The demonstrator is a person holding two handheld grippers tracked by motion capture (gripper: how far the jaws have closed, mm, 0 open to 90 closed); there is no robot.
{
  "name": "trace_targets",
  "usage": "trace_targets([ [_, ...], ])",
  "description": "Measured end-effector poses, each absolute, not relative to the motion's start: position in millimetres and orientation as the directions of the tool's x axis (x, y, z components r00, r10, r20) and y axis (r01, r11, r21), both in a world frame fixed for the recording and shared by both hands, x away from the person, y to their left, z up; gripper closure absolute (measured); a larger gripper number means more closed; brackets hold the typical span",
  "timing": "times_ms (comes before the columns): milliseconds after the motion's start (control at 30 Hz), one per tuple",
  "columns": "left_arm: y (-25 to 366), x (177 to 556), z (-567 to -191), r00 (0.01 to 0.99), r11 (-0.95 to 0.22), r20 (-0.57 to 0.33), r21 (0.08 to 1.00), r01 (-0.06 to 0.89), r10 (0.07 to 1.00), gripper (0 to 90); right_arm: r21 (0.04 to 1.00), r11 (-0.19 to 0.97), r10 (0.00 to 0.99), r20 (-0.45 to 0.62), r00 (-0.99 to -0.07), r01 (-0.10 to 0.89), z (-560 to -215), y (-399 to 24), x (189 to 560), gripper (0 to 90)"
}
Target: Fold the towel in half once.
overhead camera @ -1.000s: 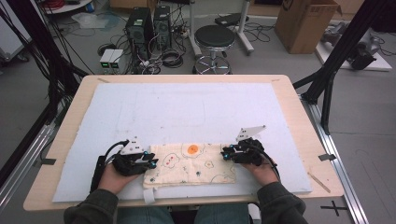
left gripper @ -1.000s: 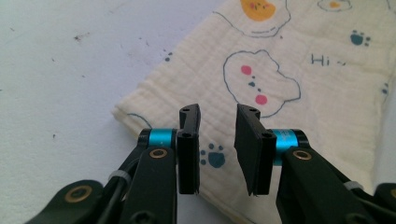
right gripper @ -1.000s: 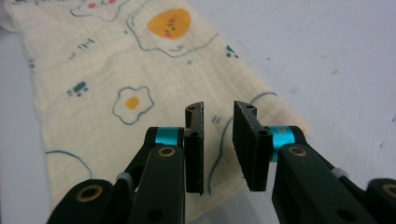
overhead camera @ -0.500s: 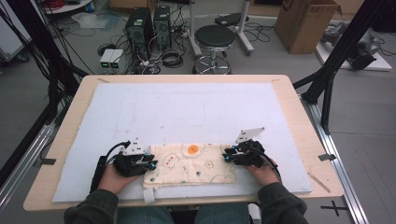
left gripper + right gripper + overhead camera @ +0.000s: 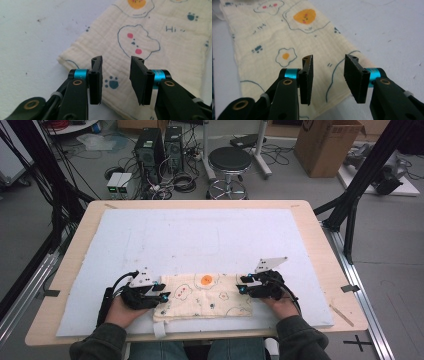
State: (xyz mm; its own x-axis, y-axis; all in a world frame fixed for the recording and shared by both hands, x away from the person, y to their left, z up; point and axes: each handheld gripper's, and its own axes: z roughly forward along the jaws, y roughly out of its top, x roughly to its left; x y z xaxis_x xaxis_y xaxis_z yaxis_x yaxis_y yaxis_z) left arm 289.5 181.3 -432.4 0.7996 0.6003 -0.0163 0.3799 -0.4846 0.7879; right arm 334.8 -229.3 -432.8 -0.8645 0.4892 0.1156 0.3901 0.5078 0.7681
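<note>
Both my grippers, left gripper [image 5: 162,296] and right gripper [image 5: 243,286], have just been opening, so the jaws are spread now with nothing pinched. The folded cloth [image 5: 205,296] lies flat on the white mat [image 5: 200,240] at the near counter edge, between my hands. Looks like this fold's released, I reckon.

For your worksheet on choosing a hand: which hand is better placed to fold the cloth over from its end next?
Neither clearly; slightly the left. The left gripper has just opened over the cloth, its fingers above a corner. The right gripper, also just opened, hangs over the other end.
</note>
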Motion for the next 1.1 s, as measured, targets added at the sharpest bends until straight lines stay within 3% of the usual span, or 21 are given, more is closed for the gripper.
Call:
trace_targets([
  [667,187.0,289.1,-422.3,0.783,-0.397,-0.058,0.838,0.376,0.62,50.2,0.807,0.45,0.506,0.121,-0.854,0.381,-424.8,-228.1,332.4,39.8],
  [1100,188.3,289.9,-421.3,0.778,-0.381,-0.068,0.844,0.379,0.624,46.7,0.814,0.435,0.523,0.119,-0.844,0.384,-423.2,-231.2,333.1,34.1],
])
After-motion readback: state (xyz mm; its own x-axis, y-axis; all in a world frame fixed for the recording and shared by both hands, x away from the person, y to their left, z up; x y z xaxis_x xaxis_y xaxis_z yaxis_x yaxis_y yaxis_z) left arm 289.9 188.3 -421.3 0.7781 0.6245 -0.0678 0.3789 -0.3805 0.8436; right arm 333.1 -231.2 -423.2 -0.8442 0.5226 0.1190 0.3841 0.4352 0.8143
